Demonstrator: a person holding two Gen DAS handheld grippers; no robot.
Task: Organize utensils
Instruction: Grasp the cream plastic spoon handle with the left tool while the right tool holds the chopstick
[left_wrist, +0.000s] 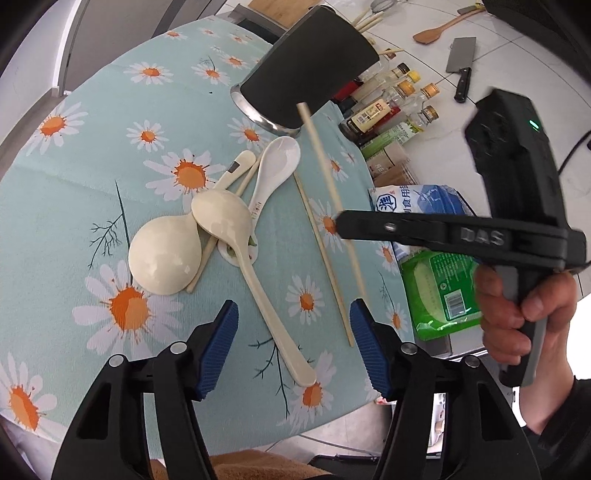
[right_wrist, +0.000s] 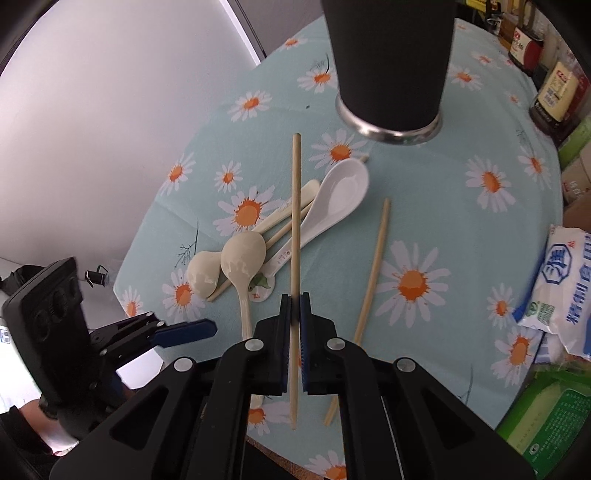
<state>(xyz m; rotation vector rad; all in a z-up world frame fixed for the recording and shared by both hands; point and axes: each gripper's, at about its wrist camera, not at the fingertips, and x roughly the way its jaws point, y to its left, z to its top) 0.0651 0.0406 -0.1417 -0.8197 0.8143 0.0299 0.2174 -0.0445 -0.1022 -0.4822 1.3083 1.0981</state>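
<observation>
At frame centre, the right gripper (right_wrist: 294, 306) pinches a pale wooden chopstick (right_wrist: 295, 221), likely bound next for the tall dark metal-rimmed holder (right_wrist: 391, 66); the left gripper (left_wrist: 291, 343) hangs spread, empty.

A daisy-print tablecloth (left_wrist: 92, 177) covers the table beside a white wall (right_wrist: 110, 92).

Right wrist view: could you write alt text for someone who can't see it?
The right gripper is shut on a pale wooden chopstick, held above a daisy-print blue tablecloth and pointing toward a tall black metal-rimmed cup. Below lie a white ceramic soup spoon, cream plastic spoons and a second wooden chopstick; the open left gripper waits at lower left.
</observation>
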